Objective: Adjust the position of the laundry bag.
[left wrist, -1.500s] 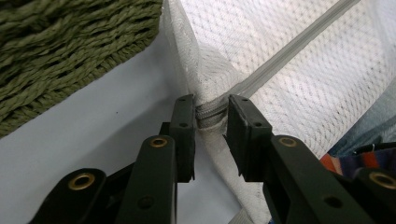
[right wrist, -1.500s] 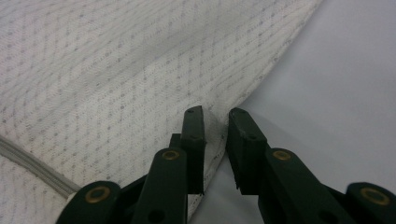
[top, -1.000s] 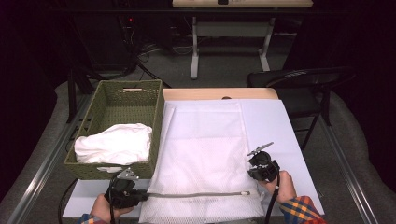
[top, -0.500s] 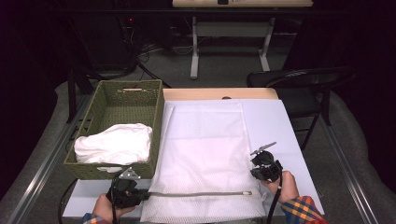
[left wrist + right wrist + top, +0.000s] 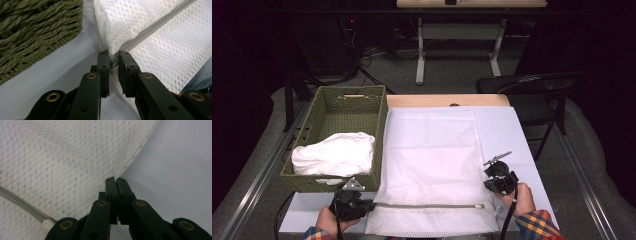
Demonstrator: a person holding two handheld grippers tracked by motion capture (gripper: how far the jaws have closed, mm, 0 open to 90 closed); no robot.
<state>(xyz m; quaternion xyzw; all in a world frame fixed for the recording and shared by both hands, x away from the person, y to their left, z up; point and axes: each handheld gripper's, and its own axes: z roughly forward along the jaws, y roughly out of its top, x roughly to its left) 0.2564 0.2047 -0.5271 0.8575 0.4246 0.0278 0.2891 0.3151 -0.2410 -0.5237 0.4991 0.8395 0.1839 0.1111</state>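
Since the earlier frames the right gripper (image 5: 498, 175) has slid a little toward the person along the mesh bag's right edge; the left gripper (image 5: 353, 202), the bag and the basket lie as before.

The desk (image 5: 517, 135), covered in a pale sheet, carries a white mesh laundry bag (image 5: 429, 160) spread flat across its middle, its grey zipper (image 5: 427, 205) running along the near end. Touching the bag's left side stands a green woven basket (image 5: 327, 112) with a white bundle of cloth (image 5: 334, 154) in its near half.

The left gripper view shows what the high view cannot: the fingers (image 5: 103, 66) are pinched on the bunched left end of the zipper (image 5: 155, 25), with the basket's weave (image 5: 37, 27) just beside. In the right gripper view the fingers (image 5: 111, 188) are pressed together at the bag's edge (image 5: 75, 157); whether any mesh is caught between them I cannot tell. The zipper's end stop (image 5: 47, 223) lies near them.
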